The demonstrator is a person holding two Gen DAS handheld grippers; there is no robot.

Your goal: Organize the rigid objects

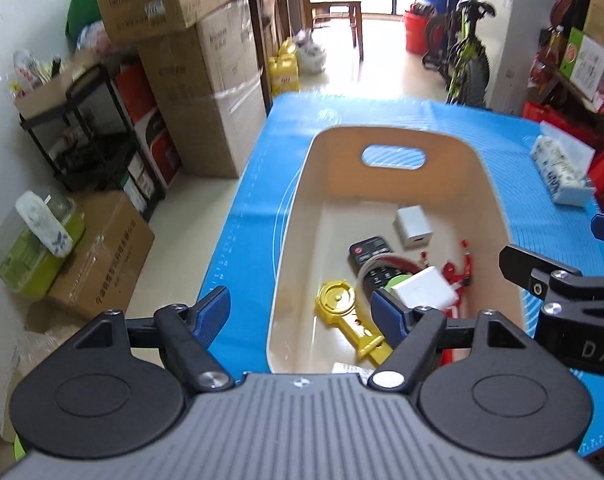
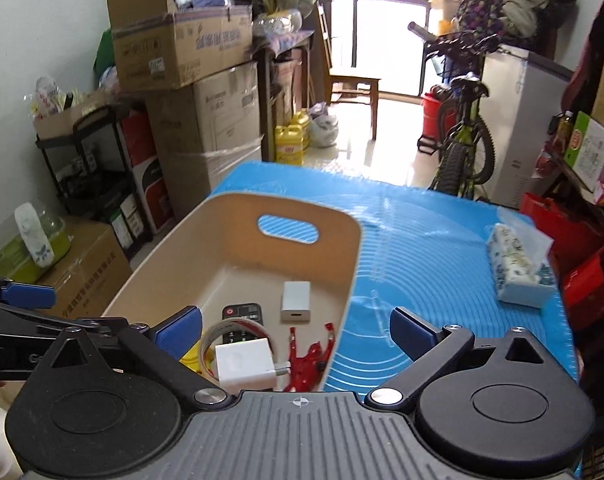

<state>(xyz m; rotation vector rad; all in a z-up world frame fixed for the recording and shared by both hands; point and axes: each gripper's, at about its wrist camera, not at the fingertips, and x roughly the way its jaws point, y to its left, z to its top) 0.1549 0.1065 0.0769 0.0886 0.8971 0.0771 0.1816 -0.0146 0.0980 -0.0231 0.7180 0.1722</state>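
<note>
Left side of room: stacked cardboard boxes point(image 2: 198, 80) and a black shelf rack point(image 2: 90, 168) by the wall, off the table. Left gripper point(image 1: 302, 312) hangs over the near left rim of the cream bin point(image 1: 298, 208), jaws spread wide, nothing between the blue pads; left pad sits outside the bin wall, right pad over the inside. Bin stands on the blue mat point(image 1: 501, 152), handle cutout in the far wall. Contents, left to right: yellow tool point(image 1: 339, 312) at the near left of the floor, black remote point(image 1: 371, 260) mid-floor with a tape roll point(image 2: 222, 334) lying across it, white charger point(image 1: 423, 286) on top near the middle, small silver adapter point(image 1: 413, 226) further back, red clip-like piece point(image 1: 459, 270) against the right wall. Right gripper point(image 2: 296, 330) straddles the bin's near right wall, jaws at full spread, holding nothing; left pad over the bin interior, right pad over bare mat. Far right on the mat: tissue pack point(image 2: 517, 264), well apart from the bin. Bicycle point(image 2: 461, 136) beyond the table's far edge.
</note>
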